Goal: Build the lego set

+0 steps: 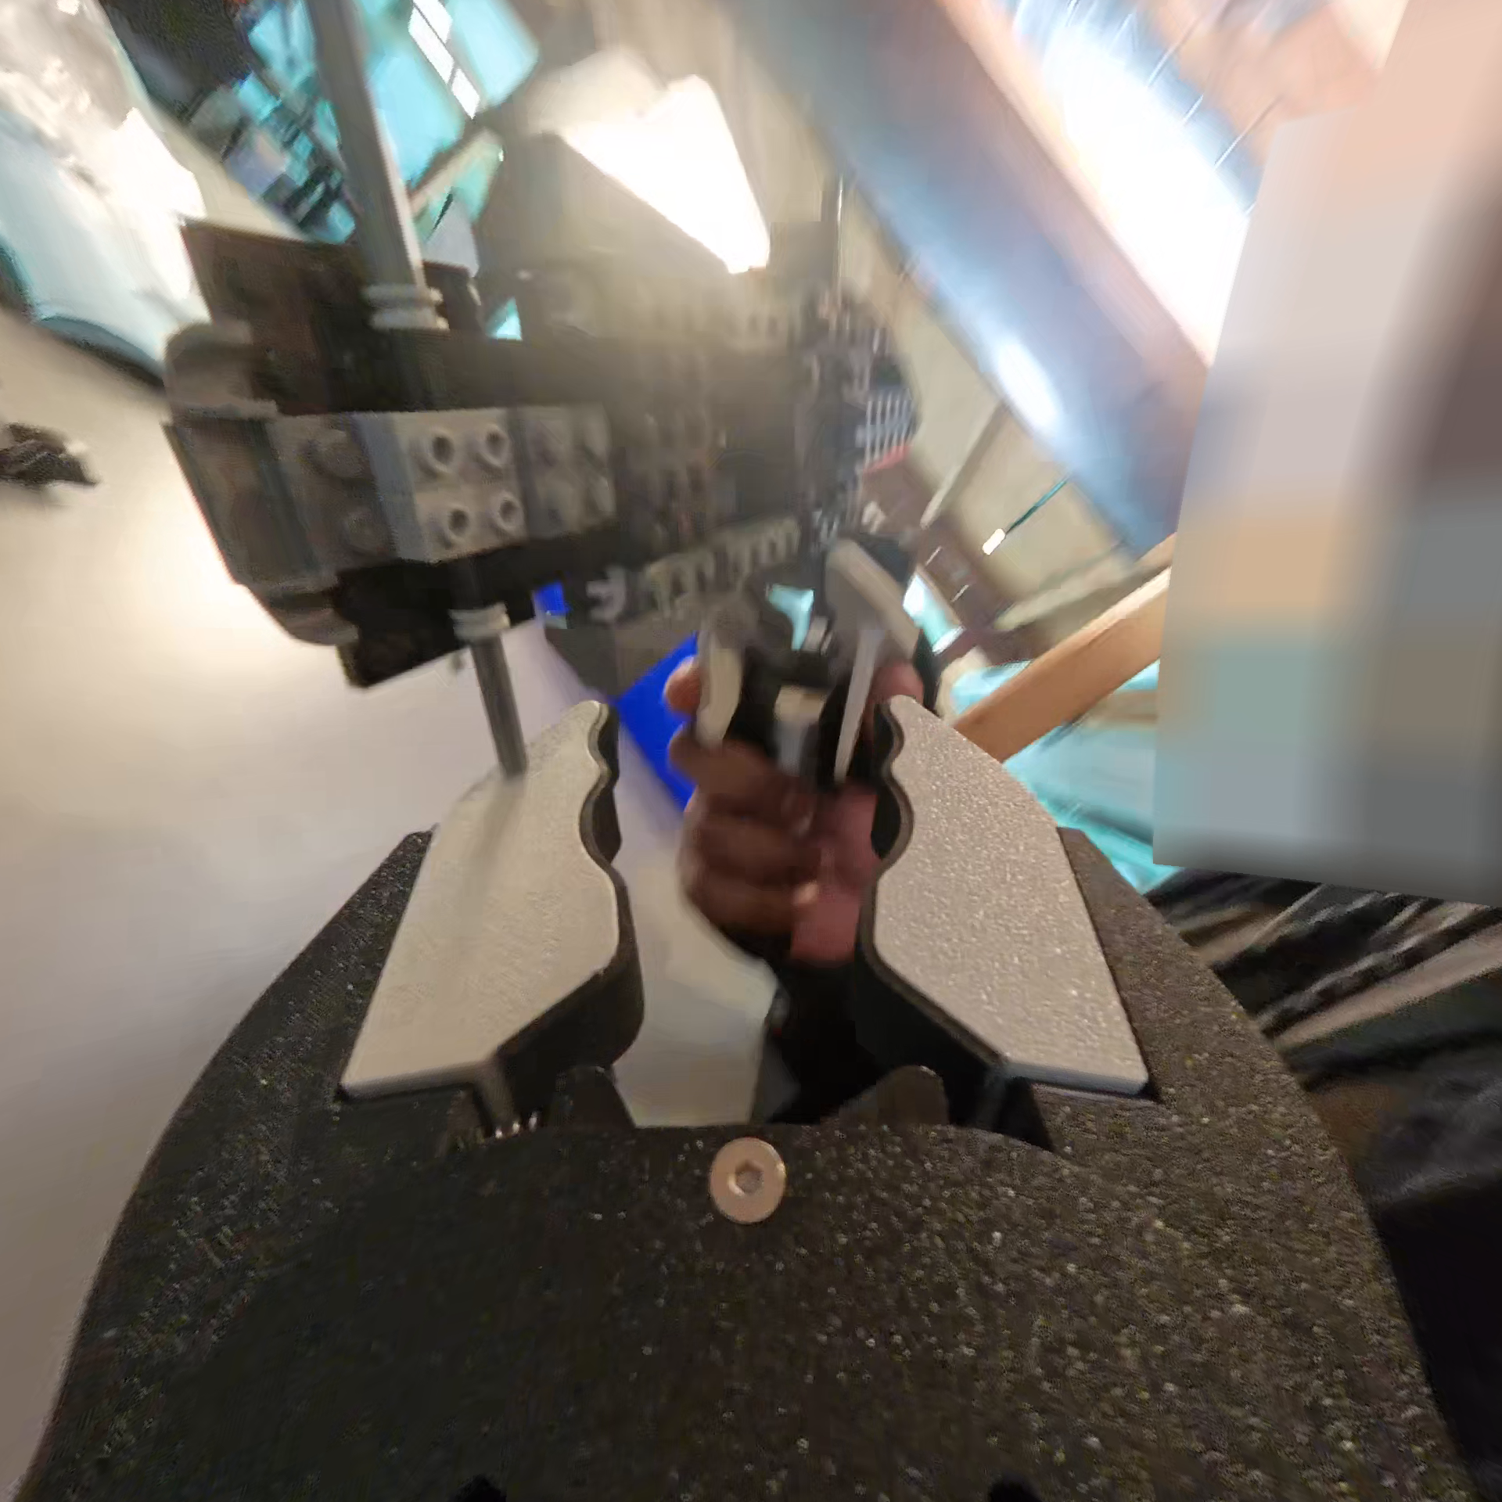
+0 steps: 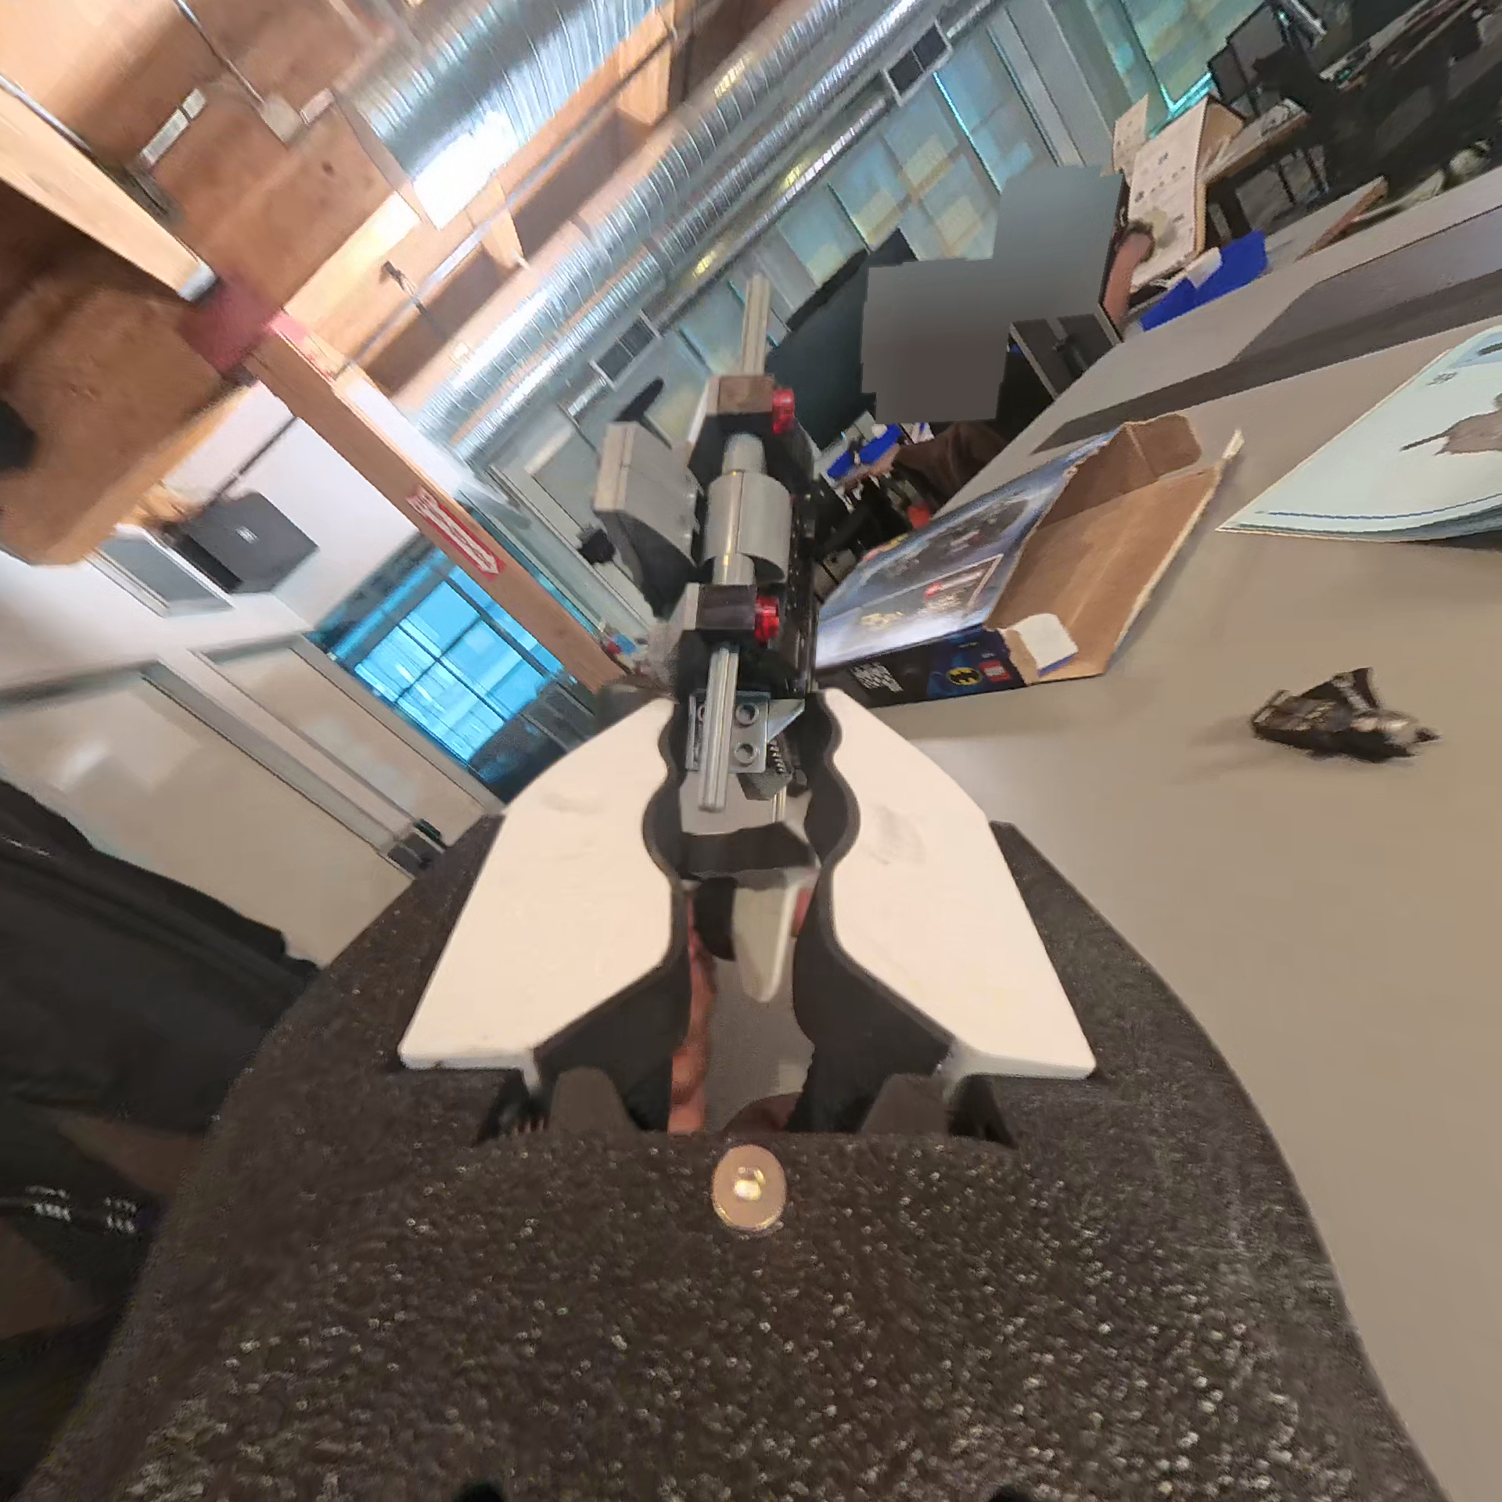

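the brick model (image 2: 744,585), a long grey and black build with a grey rod (image 2: 719,731) running along it and red studs on one side, is up in the air above the surface (image 2: 1138,894), its near end seated between the right gripper (image 2: 752,780) fingers (image 2: 910,853), which are closed on it with the scalloped pads against both sides. seen from the left gripper (image 1: 752,780), the model (image 1: 455,471) lies crosswise, above and to the left of that gripper's fingers (image 1: 520,878); these stand open with nothing between them, and the rod end (image 1: 496,715) comes down just beside the left fingertip, though blur hides whether they touch. right of the model in this view, a hand (image 1: 772,853) grips the other tool's handle. beyond the model in the right wrist view, an opened box (image 2: 1016,569) lies on the surface, a sheet (image 2: 1382,455) further right, and a small dark brick piece (image 2: 1341,715) well apart to the right. as a judgement, the held end is short against the model's length, so the grip is best kept firm and level, and the open fingers should close only on solid brick, not on the thin rod.
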